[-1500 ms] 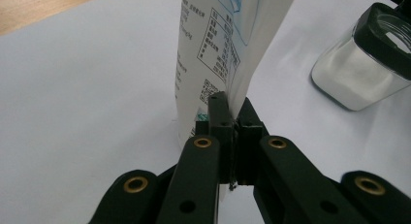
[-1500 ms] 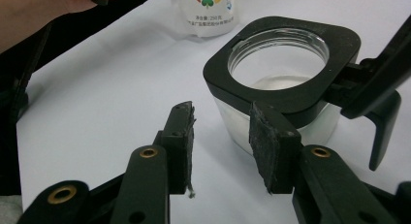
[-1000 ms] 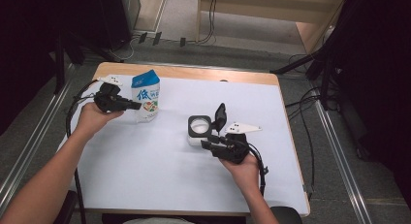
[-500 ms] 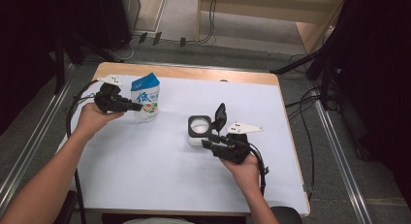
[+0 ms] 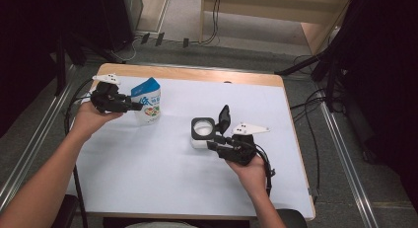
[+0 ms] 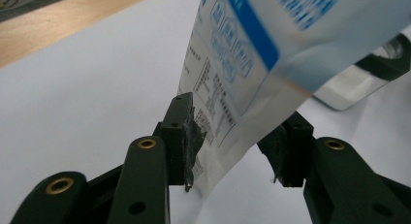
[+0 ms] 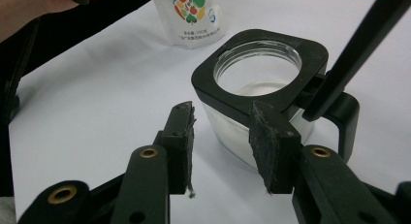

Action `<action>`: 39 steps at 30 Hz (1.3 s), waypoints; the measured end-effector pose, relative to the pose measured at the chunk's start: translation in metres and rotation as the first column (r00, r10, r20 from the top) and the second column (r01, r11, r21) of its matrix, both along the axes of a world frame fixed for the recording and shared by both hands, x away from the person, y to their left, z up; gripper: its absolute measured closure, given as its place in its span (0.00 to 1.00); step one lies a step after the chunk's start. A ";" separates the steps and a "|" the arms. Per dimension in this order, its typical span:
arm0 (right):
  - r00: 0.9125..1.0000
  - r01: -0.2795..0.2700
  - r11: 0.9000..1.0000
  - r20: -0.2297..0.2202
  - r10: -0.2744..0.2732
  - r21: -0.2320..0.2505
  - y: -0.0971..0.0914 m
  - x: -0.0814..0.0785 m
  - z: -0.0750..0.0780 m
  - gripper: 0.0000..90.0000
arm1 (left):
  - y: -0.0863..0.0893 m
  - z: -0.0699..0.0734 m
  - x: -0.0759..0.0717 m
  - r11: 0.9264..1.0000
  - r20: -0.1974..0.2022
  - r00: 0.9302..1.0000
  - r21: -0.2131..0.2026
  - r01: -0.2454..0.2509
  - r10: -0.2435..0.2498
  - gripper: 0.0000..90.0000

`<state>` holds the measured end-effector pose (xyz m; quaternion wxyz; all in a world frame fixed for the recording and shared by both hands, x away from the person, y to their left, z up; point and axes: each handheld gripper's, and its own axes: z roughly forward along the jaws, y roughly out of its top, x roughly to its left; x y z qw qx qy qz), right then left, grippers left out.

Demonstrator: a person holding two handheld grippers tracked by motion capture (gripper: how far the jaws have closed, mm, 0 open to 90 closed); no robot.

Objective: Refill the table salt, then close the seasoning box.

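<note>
While my left gripper (image 5: 139, 107) sits at the far left of the table (image 5: 148, 188) in the high view, its tips reach the side of the blue-and-white pouch (image 5: 148, 102), which stands upright on its base. My right gripper (image 5: 213, 141) rests near the middle, just beside the clear container (image 5: 203, 132) with the black collar, whose hinged lid (image 5: 224, 117) stands raised. I judge the lid is propped open so the pouch can be emptied into it, and the pouch parked upright so it does not spill.

Seen in the left gripper view, the jaws have just been opening and now stand spread. The lower edge of the pouch (image 6: 252, 78) hangs between them, tilted in this view; the left pad (image 6: 186, 136) looks to be at or barely off the film, the right pad (image 6: 291, 153) apart from it. I read this as a release, not a pinch.

Turning to the right gripper view, the jaws are partly spread, and one pad (image 7: 266, 146) lies against the near wall of the container (image 7: 261, 69) while the other pad (image 7: 181, 146) stands clear over bare table. Nothing is clamped; I take this as bracing the container. The pouch (image 7: 191, 15) stands beyond it, far left.
</note>
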<state>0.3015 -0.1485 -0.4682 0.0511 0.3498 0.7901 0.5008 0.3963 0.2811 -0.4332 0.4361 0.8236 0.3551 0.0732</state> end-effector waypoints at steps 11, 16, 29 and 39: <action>1.000 -0.010 1.000 -0.014 0.010 -0.008 -0.006 0.003 0.003 0.69 | -0.004 0.027 -0.023 0.998 0.002 0.999 -0.034 -0.044 0.044 0.59; 1.000 -0.019 0.999 -0.008 0.019 -0.030 -0.009 0.004 0.004 0.69 | -0.003 0.040 -0.035 0.995 0.003 0.998 -0.073 -0.067 0.067 0.57; 0.999 -0.031 0.999 -0.026 0.030 -0.039 -0.011 0.003 0.003 0.70 | -0.005 0.059 -0.053 0.992 0.024 0.997 -0.099 -0.076 0.078 0.56; 0.999 -0.023 0.999 -0.034 0.021 -0.042 -0.015 0.003 0.004 0.70 | -0.016 0.067 -0.062 0.994 0.046 0.998 -0.106 -0.030 0.035 0.57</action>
